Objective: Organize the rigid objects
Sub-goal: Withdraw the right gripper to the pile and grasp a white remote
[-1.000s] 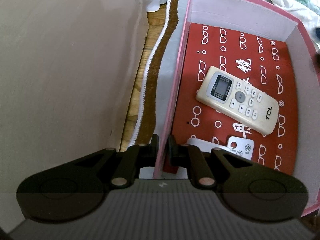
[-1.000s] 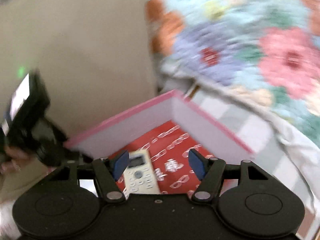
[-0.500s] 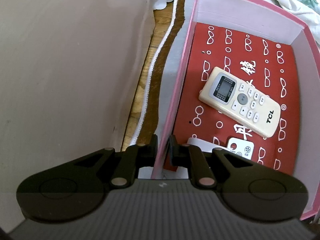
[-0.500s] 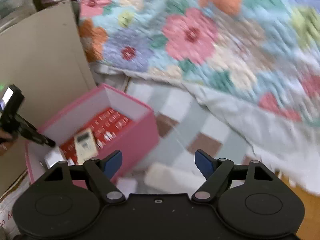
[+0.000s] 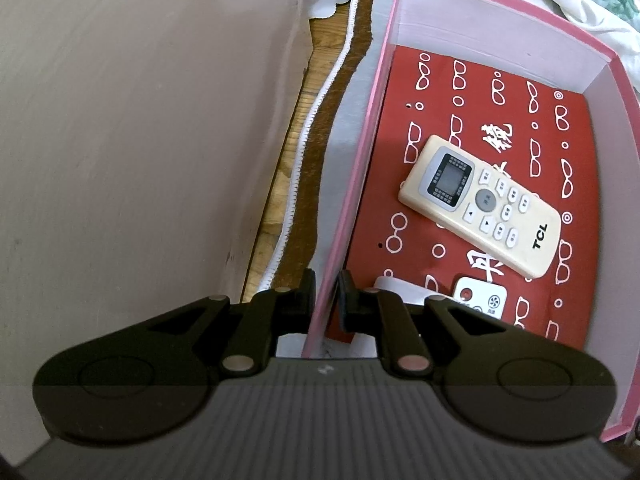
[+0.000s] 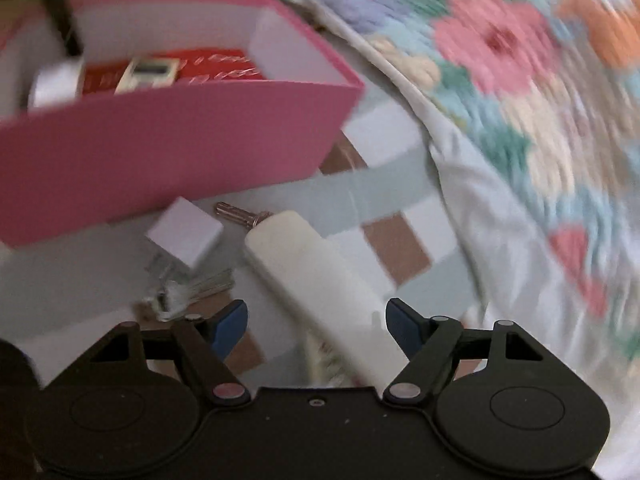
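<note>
Lying flat, smooth oblong cream remote [image 5: 480,210] in rigid pink box [image 5: 352,184].

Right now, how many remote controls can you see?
3. A cream TCL remote lies in the pink box. A small white remote lies beside it, partly hidden. A long cream remote lies on the cloth outside, between the right gripper's open fingers.

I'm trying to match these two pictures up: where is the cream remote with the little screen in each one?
Left wrist view: the cream remote lies flat on the box's red floor, right of centre, screen end toward upper left.
Right wrist view: only its screen end peeks over the near wall, upper left, blurred.
Shared landmark: the pink box, whose wall the left claw pinches.
</note>
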Demonstrator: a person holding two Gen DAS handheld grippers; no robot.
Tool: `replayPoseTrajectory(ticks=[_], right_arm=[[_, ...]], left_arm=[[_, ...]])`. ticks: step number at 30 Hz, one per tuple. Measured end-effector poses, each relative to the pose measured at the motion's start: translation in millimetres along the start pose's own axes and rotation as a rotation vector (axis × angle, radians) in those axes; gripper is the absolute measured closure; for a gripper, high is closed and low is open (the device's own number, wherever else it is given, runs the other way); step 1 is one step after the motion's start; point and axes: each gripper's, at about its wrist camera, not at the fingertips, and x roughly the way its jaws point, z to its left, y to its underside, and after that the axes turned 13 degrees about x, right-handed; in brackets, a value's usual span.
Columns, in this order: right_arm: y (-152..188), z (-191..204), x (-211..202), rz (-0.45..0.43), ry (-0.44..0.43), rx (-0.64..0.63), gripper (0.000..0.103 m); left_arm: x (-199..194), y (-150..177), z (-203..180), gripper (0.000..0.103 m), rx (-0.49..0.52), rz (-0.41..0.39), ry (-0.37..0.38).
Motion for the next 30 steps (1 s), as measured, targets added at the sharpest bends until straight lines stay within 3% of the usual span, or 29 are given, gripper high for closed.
replayPoseTrajectory(ticks=[4,7,8,11,13,16,20,26,30], right_arm=[[-15.0,-7.7,26.6,0.03,-0.011,-0.059,0.021],[-19.1,-13.7,52.2,0.142,-0.028,-0.033,0.023],[-19.9,-18.5,51.2,0.117,-0.053,0.017,0.024],[-22.4,-23.2,43.5,0.107,-0.044,0.074,0.041],[-22.6,-26.1,29.1,0.072,-0.082,0.128,0.062],[-22.6,-33.9,11.0,0.032,-0.114,0.209,0.07],[-15.4,-46.1,2.4,0.011,-0.161,0.371,0.076],[4.4,-89.8,7.1,0.026,-0.408,0.847,0.081],[22.8,-94.6,13.8,0.047,-0.482,1.013,0.082]], left_arm=[[-0.1,0.2,-0.2,0.092,0.001,-0.001,0.002],[-0.2,0.9,0.4,0.092,-0.001,-0.005,0.008],[-0.3,1.0,1.1,0.092,-0.002,-0.006,0.012],[-0.1,1.1,3.7,0.093,-0.012,-0.007,0.026],[-0.2,0.7,5.2,0.093,-0.016,-0.005,0.035],[-1.4,-1.5,6.4,0.093,-0.021,0.006,0.042],[-4.2,-4.3,4.1,0.093,-0.013,0.002,0.03],[-3.9,-4.1,4.4,0.093,-0.016,-0.001,0.031],[-4.5,-3.7,5.0,0.093,-0.013,-0.002,0.03]])
